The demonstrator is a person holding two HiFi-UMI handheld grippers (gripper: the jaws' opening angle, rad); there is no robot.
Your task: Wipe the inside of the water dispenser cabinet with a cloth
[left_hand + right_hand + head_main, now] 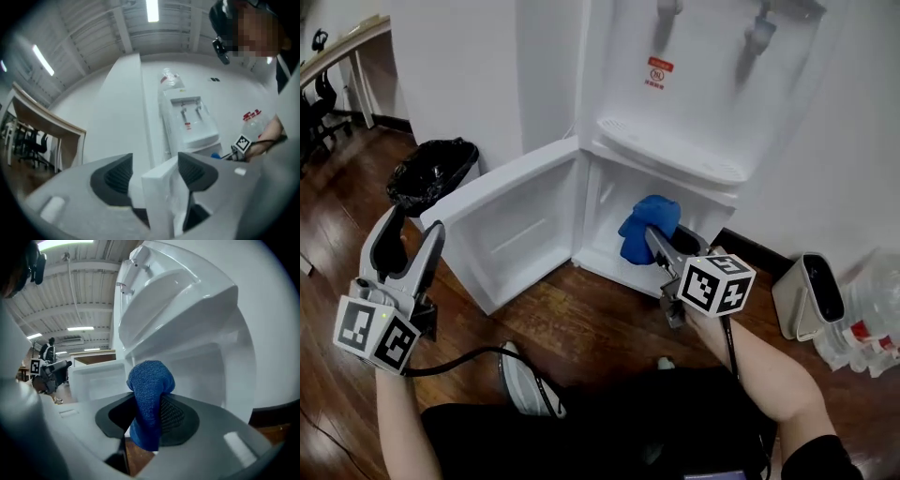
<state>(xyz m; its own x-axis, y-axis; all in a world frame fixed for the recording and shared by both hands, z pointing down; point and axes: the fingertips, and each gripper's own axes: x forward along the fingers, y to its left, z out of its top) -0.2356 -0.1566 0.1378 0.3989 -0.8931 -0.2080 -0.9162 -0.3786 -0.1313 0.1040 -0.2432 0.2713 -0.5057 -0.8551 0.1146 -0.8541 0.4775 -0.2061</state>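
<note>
The white water dispenser stands against the wall with its lower cabinet open. Its door is swung out to the left. My right gripper is shut on a blue cloth, which it holds at the cabinet's opening. In the right gripper view the cloth bulges up between the pads, with the cabinet's white inner wall just beyond. My left gripper is open near the door's outer edge. In the left gripper view that edge shows between the spread jaws, and I cannot tell whether it touches them.
A black bin lined with a bag stands left of the door. A white box-like appliance and plastic bottles sit on the wooden floor at the right. A shoe and a black cable lie near me. A desk stands far left.
</note>
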